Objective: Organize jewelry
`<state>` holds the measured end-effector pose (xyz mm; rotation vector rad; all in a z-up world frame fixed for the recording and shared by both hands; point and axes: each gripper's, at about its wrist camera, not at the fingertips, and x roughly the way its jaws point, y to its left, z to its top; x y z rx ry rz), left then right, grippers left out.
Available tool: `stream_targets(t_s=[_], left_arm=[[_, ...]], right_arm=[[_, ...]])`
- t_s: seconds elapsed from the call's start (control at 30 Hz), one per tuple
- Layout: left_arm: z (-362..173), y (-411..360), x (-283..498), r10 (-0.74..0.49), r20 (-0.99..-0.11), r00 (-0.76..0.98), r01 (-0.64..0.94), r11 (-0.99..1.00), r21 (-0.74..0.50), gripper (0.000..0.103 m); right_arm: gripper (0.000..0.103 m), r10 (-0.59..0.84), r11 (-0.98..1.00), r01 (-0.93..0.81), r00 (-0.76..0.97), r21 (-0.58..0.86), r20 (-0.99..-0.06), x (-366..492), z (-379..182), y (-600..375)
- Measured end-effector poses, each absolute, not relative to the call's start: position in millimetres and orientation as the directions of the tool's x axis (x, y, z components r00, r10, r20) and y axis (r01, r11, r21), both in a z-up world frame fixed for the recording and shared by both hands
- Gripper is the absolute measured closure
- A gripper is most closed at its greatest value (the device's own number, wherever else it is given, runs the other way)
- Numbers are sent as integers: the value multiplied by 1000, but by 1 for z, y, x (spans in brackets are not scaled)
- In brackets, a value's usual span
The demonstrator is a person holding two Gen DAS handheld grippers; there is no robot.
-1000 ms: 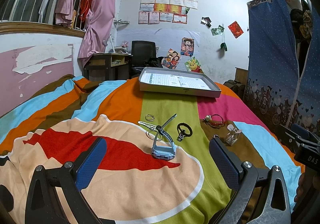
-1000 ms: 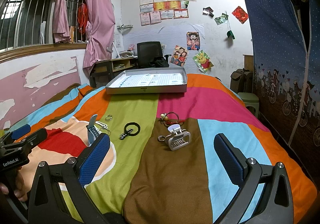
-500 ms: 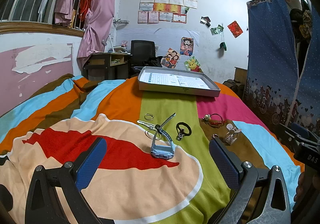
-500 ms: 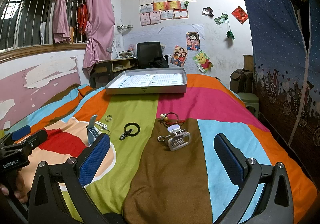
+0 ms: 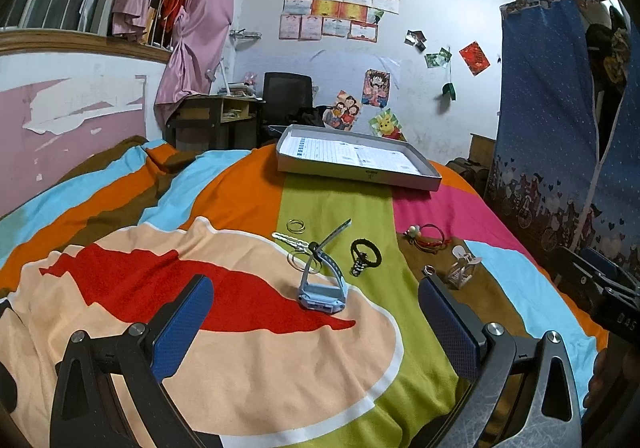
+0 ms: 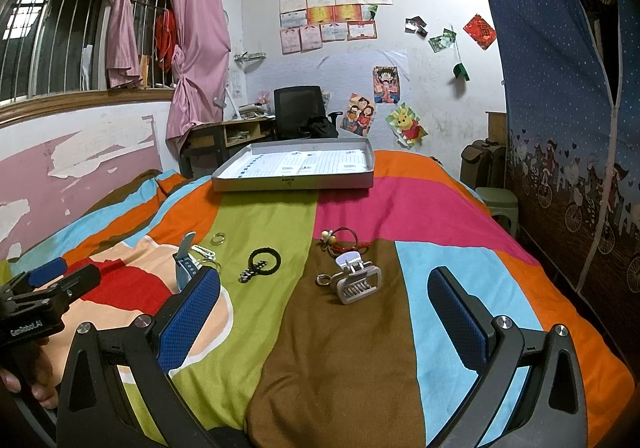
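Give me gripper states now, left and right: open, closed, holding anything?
Left gripper: open, jaws wide apart, holding nothing, above the bedspread.
Right gripper: open, jaws wide apart, holding nothing.

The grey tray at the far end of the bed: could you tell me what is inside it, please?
Inside the grey tray only a printed paper sheet lining its floor shows; no jewelry is visible there. The strip just behind the near wall is hidden.

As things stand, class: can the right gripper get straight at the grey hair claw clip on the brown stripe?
Probably yes. The right gripper is open, and the hair claw clip lies ahead of it on bare blanket, nothing between.
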<state>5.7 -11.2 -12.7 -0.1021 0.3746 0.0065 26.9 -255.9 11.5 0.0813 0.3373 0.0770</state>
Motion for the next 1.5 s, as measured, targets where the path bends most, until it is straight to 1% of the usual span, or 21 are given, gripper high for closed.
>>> stream_targets(t_s=[0.2,0.37,0.57,0.73,0.83,0.97,1.07,1.13,1.2,1.3,1.4,1.5], left_arm=[[-11,-7,22,-6,-368,930,-39,993,-112,0],[0,-3,34,8,-361,933,-44,995,-92,0],[6,-7,66,-8,-392,920,-25,997,-80,0],[-3,-18,92,7,-418,908,-37,997,-64,0],[-13,-20,109,11,-441,897,-49,996,-75,0],[-28,-20,130,12,-487,873,-65,994,-93,0],[-39,-17,140,6,-518,855,-71,992,-105,0],[-47,-15,148,-13,-560,828,-65,991,-119,0],[-51,-15,153,-24,-581,814,-60,990,-124,0],[-59,-15,156,-43,-597,801,-38,992,-123,0],[-66,-17,159,-69,-617,784,-4,993,-116,0],[-73,-16,161,-111,-634,766,33,991,-133,0]], right_arm=[[1,103,991,-70,944,118,-313,33,24,-263],[1,97,988,-58,956,146,-277,51,41,-279],[1,91,993,-69,959,91,-268,83,58,-292],[1,111,989,-80,957,124,-268,117,61,-297],[1,119,987,-82,947,135,-299,143,50,-296],[1,129,986,-77,918,151,-375,181,26,-297],[1,148,984,-83,870,155,-470,213,1,-295],[1,162,983,-90,826,158,-540,228,-18,-292],[1,170,983,-93,796,161,-581,236,-31,-290],[1,192,979,-109,766,170,-614,241,-50,-286],[1,205,978,-140,739,152,-641,245,-64,-281],[1,207,978,-171,716,120,-667,245,-72,-266]])
